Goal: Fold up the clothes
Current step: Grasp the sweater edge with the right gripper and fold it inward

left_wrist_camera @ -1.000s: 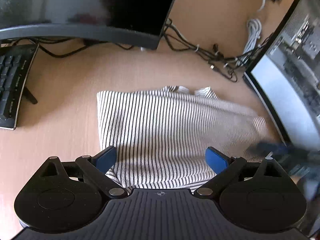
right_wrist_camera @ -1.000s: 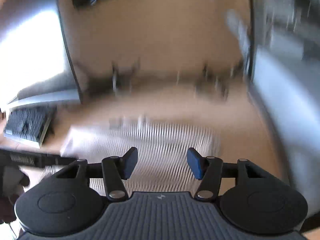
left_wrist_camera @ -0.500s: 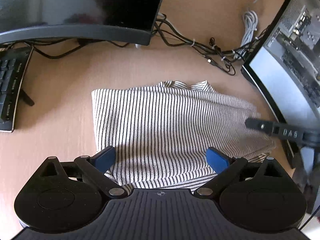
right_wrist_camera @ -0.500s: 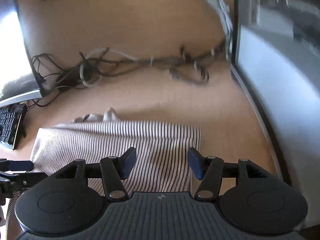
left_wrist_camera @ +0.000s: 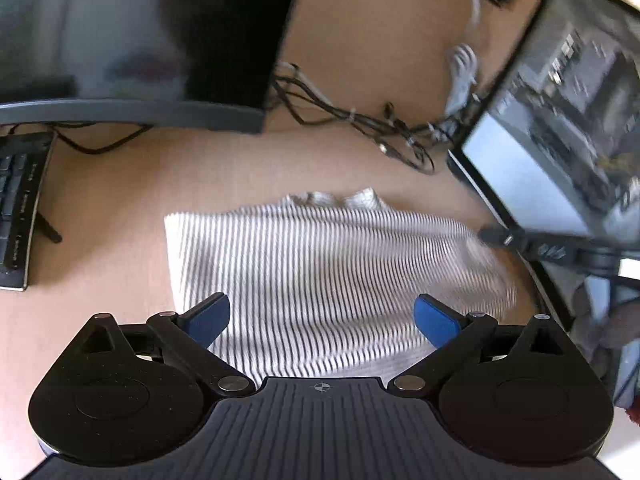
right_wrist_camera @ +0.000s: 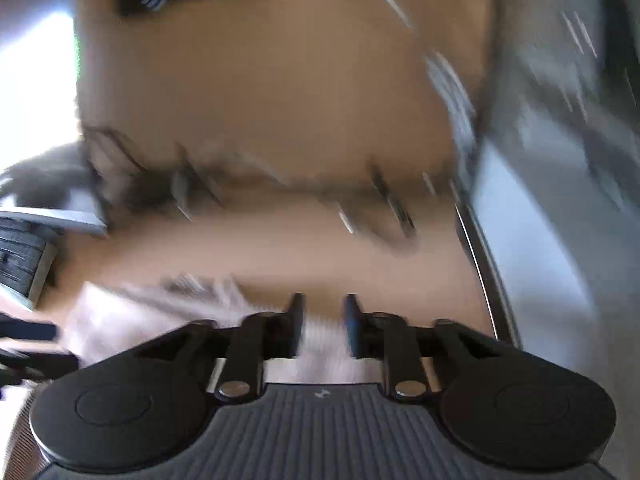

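Observation:
A black-and-white striped shirt (left_wrist_camera: 320, 264) lies folded on the wooden desk (left_wrist_camera: 120, 208). My left gripper (left_wrist_camera: 322, 316) hovers over the shirt's near edge, open wide, with nothing gripped between its blue pads. In the left wrist view my right gripper (left_wrist_camera: 490, 236) reaches in at the shirt's right edge, where the cloth is blurred. The right wrist view is smeared by motion. There my right gripper (right_wrist_camera: 323, 312) has narrow, closing jaws with the pale shirt (right_wrist_camera: 120, 320) edge low in the gap between them. A gap still shows between the pads.
A dark curved monitor (left_wrist_camera: 140, 40) stands at the back left and a lit monitor (left_wrist_camera: 560, 128) at the right. A tangle of cables (left_wrist_camera: 360, 124) lies between them. A black keyboard (left_wrist_camera: 20, 208) sits at the left edge.
My right gripper's jaws have narrowed a lot over the shirt's right edge, and its view has swung and blurred. The shirt's right side has shifted slightly. My left gripper has stayed open in place.

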`<action>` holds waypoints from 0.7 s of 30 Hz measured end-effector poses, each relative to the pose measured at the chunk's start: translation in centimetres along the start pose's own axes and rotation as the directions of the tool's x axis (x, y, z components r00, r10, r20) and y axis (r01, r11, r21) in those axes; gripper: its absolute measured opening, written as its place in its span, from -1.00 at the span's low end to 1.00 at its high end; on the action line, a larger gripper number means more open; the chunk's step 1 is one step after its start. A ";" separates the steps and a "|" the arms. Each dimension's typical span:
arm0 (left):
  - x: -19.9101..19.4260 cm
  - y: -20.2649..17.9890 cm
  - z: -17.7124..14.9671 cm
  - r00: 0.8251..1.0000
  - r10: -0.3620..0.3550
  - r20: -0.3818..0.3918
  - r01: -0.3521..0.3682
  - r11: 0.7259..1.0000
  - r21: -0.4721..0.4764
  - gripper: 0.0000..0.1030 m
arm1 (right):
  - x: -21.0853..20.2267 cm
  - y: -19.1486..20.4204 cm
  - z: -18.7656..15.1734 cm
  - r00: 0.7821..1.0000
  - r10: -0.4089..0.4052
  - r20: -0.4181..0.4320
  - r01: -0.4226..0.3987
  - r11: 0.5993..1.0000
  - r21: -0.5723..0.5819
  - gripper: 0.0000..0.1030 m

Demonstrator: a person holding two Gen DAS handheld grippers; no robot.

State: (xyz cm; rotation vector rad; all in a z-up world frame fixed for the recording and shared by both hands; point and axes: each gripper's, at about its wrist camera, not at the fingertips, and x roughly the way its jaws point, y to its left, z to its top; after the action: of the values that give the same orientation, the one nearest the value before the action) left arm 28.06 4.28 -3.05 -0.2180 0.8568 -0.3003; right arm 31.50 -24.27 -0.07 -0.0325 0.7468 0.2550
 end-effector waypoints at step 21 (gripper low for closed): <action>0.9 1.5 -0.9 0.990 0.138 -0.018 -0.138 0.990 0.043 1.00 | 1.2 -1.0 -3.4 1.000 0.008 0.018 -0.008 1.000 -0.028 -0.74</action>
State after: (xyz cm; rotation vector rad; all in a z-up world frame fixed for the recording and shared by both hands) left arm 28.23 5.27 -4.72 -0.1162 0.8812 -0.1911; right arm 30.29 -25.40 -3.43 -0.0535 0.7252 0.2731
